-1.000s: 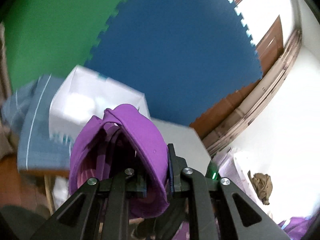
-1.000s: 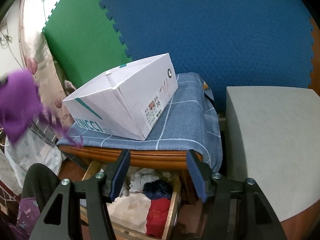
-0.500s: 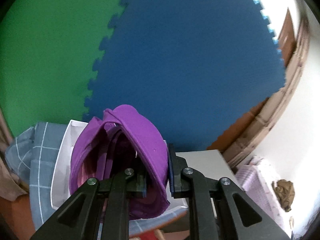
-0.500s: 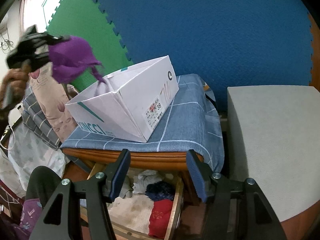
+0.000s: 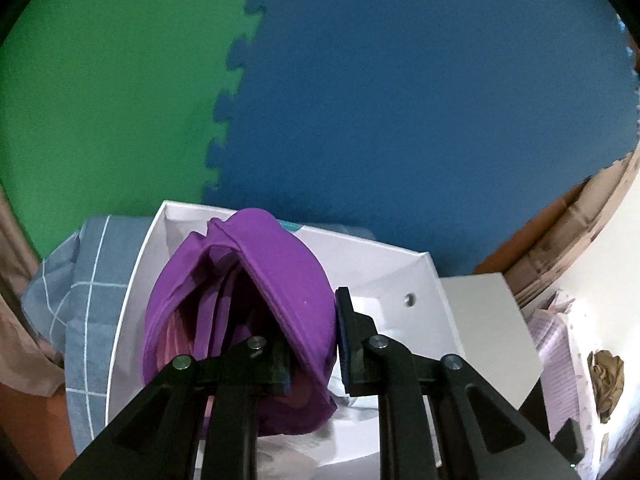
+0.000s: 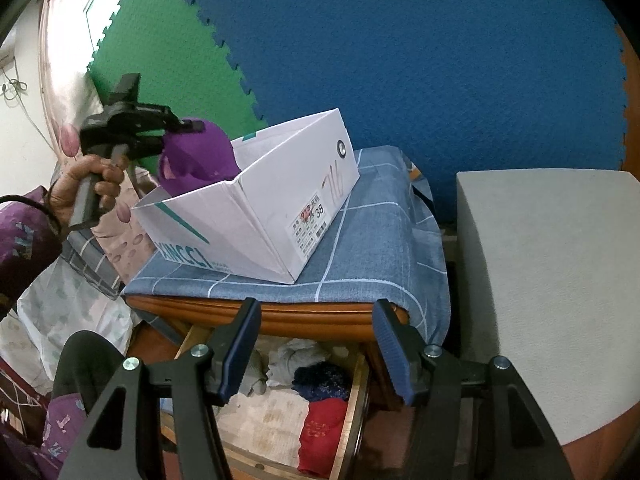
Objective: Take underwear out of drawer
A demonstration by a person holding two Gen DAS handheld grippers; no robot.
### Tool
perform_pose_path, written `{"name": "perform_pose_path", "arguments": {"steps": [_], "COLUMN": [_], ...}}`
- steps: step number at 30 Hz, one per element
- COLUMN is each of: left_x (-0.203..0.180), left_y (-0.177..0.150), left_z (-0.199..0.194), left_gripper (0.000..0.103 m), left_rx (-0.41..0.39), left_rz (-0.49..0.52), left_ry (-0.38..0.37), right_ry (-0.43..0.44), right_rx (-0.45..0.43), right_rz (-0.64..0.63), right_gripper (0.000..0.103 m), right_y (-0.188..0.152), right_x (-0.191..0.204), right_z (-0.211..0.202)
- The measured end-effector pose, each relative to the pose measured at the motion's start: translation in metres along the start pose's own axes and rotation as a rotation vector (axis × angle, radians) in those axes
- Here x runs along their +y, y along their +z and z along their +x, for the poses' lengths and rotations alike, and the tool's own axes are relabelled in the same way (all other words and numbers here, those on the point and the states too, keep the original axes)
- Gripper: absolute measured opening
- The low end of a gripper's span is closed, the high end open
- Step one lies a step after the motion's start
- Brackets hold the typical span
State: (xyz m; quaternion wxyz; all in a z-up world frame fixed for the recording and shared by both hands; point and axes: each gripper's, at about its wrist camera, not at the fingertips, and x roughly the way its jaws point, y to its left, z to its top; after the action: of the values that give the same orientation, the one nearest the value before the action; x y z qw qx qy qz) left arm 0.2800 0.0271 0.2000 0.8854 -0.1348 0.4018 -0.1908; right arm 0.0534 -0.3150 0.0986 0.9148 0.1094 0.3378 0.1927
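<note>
Two foam mats for a backdrop: blue mat [image 6: 400, 80] taking most of the wall, green mat [image 5: 100, 80] off to the left, jigsaw edges locked together.

Next in size, a grey block [image 6: 560, 280] on the right, flat top bare, just beside the desk [image 6: 280, 316] with a thin dark gap between.

Over the wooden desk, a blue checked cloth [image 6: 380, 248], hanging down past the right edge.

On the cloth, an open white shoebox [image 6: 260, 216], set at an angle, near corner close to the desk's front edge, loads of free air above the open top.

Below the desk edge, the drawer [image 6: 356, 400] pulled out, red, navy and whitish clothes bunched toward the right, pale lining bare on the left.

Right gripper [image 6: 316, 332] hovering over the drawer, fingers spread wide, nothing between them.

Left gripper [image 5: 312, 320] up over the box's far-left rim, carried in a hand [image 6: 88, 184], fingers clamped on the purple underwear [image 5: 280, 280] and only just easing apart a touch, fabric pinched between them.

Underwear bunched up, hanging right over the box opening, lower part dipping behind the near wall. Touching the bottom or not, can't tell.
</note>
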Motion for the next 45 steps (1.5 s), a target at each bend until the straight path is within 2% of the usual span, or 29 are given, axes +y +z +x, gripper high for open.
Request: {"name": "perform_pose_path", "arguments": {"steps": [3,6,7,8,11,14,20,21,23,24,26,28,29,31,33,38,45], "left_x": [0.003,0.007,0.009,0.009,0.010,0.008,-0.008,-0.011,-0.017,-0.019,-0.022,-0.024,-0.026,-0.032,-0.034,-0.032,-0.003], "left_y": [-0.006,-0.011,-0.013,-0.014,-0.021,-0.025,-0.034,-0.036,-0.041,-0.042,-0.040,-0.035,-0.034,-0.032,-0.031,-0.048,-0.115], "left_z": [0.005,0.008,0.009,0.009,0.004,0.000,-0.010,-0.011,-0.015,-0.016,-0.017,-0.015,-0.018,-0.023,-0.029,-0.063,-0.110], "left_gripper": [0.020,0.041,0.053,0.060,0.068,0.070,0.075,0.078,0.096,0.098,0.099,0.099,0.099,0.099,0.099,0.099,0.099], "left_rx": [0.004,0.009,0.010,0.008,-0.014,-0.022,-0.044,-0.049,-0.077,-0.090,-0.080,-0.006,0.001,0.008,0.029,-0.029,-0.137], "left_rz": [0.007,-0.003,-0.014,-0.022,-0.037,-0.037,0.033,0.046,0.082,0.096,0.129,0.145,0.153,0.178,0.197,0.203,0.159], "left_ry": [0.029,0.052,0.059,0.060,0.065,0.089,0.149,0.157,0.203,0.224,0.237,0.144,0.130,0.204,0.211,0.196,0.188], "right_ry": [-0.002,-0.004,-0.005,-0.006,-0.007,-0.009,-0.015,-0.016,-0.018,-0.020,-0.021,-0.024,-0.025,-0.024,-0.023,-0.022,-0.019], "right_rx": [0.002,0.003,0.004,0.004,0.005,0.007,0.011,0.012,0.012,0.010,0.011,0.011,0.011,0.011,0.010,0.008,0.035], "right_rz": [-0.004,-0.006,-0.007,-0.007,-0.010,-0.012,-0.021,-0.023,-0.025,-0.028,-0.031,-0.034,-0.033,-0.030,-0.031,-0.030,-0.077], "right_gripper": [0.059,0.059,0.059,0.059,0.059,0.059,0.059,0.059,0.063,0.064,0.064,0.064,0.064,0.064,0.064,0.064,0.064], "right_y": [0.000,0.000,0.000,0.000,0.000,0.000,0.000,0.000,-0.001,-0.001,-0.001,-0.002,-0.002,-0.002,-0.002,-0.003,-0.005], "right_x": [0.001,0.002,0.002,0.002,0.002,0.002,0.003,0.003,0.004,0.004,0.005,0.005,0.005,0.004,0.005,0.005,0.014], "right_z": [0.000,0.000,0.001,0.001,0.001,0.002,0.004,0.005,0.005,0.005,0.004,0.004,0.004,0.004,0.003,0.002,0.007]}}
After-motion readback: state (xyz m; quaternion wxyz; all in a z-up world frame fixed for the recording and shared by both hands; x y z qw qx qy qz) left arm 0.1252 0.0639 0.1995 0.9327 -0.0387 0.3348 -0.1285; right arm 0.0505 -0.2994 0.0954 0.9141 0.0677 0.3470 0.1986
